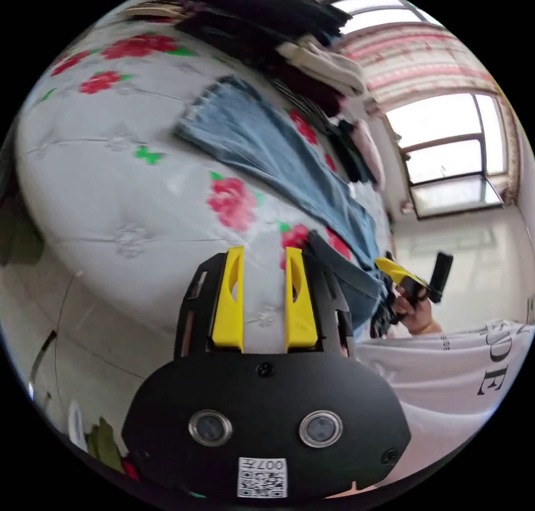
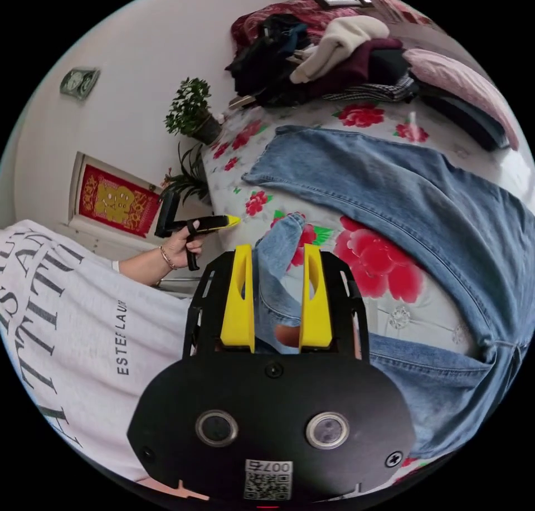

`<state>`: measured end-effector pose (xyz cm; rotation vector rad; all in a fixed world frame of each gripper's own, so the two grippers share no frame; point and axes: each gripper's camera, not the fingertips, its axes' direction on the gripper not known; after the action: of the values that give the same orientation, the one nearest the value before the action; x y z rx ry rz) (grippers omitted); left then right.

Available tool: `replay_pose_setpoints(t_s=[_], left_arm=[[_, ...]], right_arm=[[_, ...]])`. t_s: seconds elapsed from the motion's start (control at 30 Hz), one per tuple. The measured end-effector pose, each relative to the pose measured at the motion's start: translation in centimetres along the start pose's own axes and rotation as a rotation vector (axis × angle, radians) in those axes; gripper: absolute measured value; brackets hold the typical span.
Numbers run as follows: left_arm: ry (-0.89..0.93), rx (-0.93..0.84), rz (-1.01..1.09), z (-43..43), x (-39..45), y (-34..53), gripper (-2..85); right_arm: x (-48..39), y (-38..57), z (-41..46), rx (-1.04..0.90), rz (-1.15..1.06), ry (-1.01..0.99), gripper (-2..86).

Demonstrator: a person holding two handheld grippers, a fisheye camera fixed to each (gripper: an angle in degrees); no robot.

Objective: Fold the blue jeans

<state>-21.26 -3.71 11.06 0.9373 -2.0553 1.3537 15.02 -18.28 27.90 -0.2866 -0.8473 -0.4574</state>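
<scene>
We see the blue jeans (image 2: 401,193) spread on a bed (image 1: 111,199) with a white cover printed in red flowers; in the right gripper view one leg lies flat, its long axis running from the hem near the plants to the waist at the bed's near edge beside us; the other leg is lifted and drapes up between the jaws of the right gripper (image 2: 276,293); the yellow jaws stand a little apart with denim between them, and we cannot tell whether they press on it. In the left gripper view the left gripper (image 1: 266,296) is released, its jaws apart over bare bed cover with nothing between them, and the flat leg (image 1: 267,154) points toward the heap of clothes (image 1: 290,37) at the far end; beyond the bed we see a window (image 1: 451,149), and in the right gripper view potted plants (image 2: 192,112), a white wall and a red framed picture (image 2: 114,202).
</scene>
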Motion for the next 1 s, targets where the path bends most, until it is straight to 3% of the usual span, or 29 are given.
replay_pose_setpoints(t_s=[0.13, 0.27, 0.37, 0.43, 0.53, 0.67, 0.73, 0.83, 1.0], left_arm=[[-0.009, -0.138, 0.145, 5.0, 4.0, -0.4, 12.4], [-0.133, -0.287, 0.212, 7.7, 6.1, -0.4, 0.9], [-0.081, -0.116, 0.224, 2.4, 6.3, 0.0, -0.5], [-0.098, 0.063, 0.178, -4.9, 4.9, 1.2, -0.8], [-0.102, 0.187, 0.070, -12.1, 1.1, 5.0, -0.9], [-0.074, 0.192, -0.279, -13.8, -5.5, 11.3, -0.9], [0.033, 0.267, -0.460, -13.6, -8.1, 15.0, -0.9], [0.123, 0.394, -0.530, -13.7, -7.8, 17.8, -0.9], [0.106, 0.504, -0.479, -14.3, -4.2, 21.5, -1.0]], right_arm=[[-1.3, -0.1, 2.8, -0.135, -0.046, 0.037, 5.3], [-2.3, -0.2, 3.1, -0.177, -0.091, 0.175, 1.0], [-4.6, -1.4, 0.5, -0.074, -0.149, 0.181, 0.5], [-5.9, -2.2, -1.2, 0.016, -0.174, 0.157, 0.7], [-6.5, -3.6, -2.7, 0.100, -0.157, 0.067, 2.2], [-3.6, -2.5, -4.3, 0.112, 0.031, -0.004, 5.1], [-1.6, 0.2, -6.3, 0.144, 0.126, 0.006, 5.9], [3.1, 7.3, -11.3, 0.219, 0.331, 0.089, 6.9], [12.1, 23.5, -21.4, 0.432, 0.820, 0.183, 8.2]])
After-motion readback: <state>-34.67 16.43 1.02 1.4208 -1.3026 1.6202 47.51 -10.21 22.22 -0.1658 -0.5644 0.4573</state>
